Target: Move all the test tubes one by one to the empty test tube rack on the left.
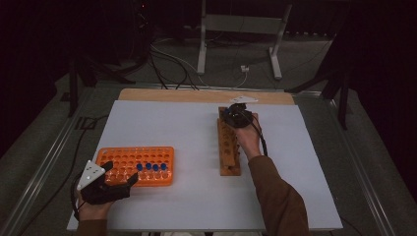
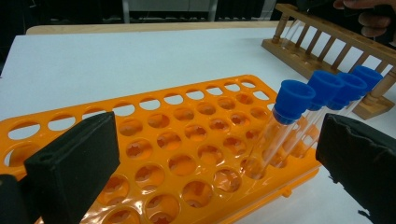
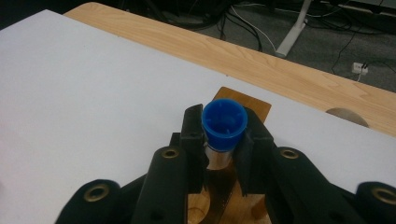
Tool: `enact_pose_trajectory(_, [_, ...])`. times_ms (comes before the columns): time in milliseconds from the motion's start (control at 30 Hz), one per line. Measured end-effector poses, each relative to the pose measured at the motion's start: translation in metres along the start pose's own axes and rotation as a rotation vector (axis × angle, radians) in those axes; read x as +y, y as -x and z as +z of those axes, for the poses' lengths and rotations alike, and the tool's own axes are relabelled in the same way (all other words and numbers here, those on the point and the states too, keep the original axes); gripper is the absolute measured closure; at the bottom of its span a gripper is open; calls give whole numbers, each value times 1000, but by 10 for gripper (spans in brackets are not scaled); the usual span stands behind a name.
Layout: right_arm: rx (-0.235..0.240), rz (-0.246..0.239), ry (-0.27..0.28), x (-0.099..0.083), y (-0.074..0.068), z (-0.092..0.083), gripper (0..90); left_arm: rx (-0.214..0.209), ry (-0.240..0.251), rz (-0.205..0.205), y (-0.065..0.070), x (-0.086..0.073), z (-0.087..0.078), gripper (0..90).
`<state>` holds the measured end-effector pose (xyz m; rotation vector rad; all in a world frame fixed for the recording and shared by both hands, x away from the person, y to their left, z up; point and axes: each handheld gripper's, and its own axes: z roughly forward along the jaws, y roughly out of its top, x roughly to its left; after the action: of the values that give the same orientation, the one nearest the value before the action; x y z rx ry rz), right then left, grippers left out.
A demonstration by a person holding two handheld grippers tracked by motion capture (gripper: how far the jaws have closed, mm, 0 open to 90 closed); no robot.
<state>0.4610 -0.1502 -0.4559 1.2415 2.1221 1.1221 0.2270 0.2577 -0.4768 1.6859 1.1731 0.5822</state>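
- We are reaching our right arm forward over the white worktop [image 1: 187, 123], sleeve angled in from the bottom right of the high view, with the right hand [image 1: 248, 137] resting over the far half of the wooden rack [image 1: 229, 164].
- We are holding the right tool [image 3: 224, 140] clamped on a blue-capped test tube [image 3: 224, 123]; in the right gripper view the two black jaws are pressing on either side of the tube just under its cap.
- That tube is standing upright at the far end of the wooden rack, its glass body running down between the jaws towards the wood below.
- We are keeping our left hand [image 1: 93, 209] low at the near left corner of the worktop, with the left tool [image 1: 120, 184] pointing across towards the orange rack [image 1: 128, 157].
- The left tool's jaws are standing well apart, one at each side of the left gripper view, with nothing pressed between them; their tips are hovering at the near edge of the orange rack.
- Four more blue-capped tubes [image 2: 292, 100] are sitting side by side in a row near the right end of the orange rack, leaning slightly.
- The two racks are lying well apart on the worktop, orange at the left, wooden at the centre right.
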Motion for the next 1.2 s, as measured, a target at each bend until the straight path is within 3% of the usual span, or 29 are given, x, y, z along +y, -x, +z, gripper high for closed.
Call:
enact_pose_trajectory(200, [-6, 3, -4, 0, -1, 0, 761, -2, -1, 3, 0, 0, 0, 8])
enact_pose_trajectory(500, [-1, 48, 11, 0, 3, -1, 763, 0, -5, 6, -1, -1, -1, 8])
enact_pose_trajectory(1200, [-4, 31, 50, 11, 4, -16, 763, -6, -13, 12, 0, -1, 2, 8])
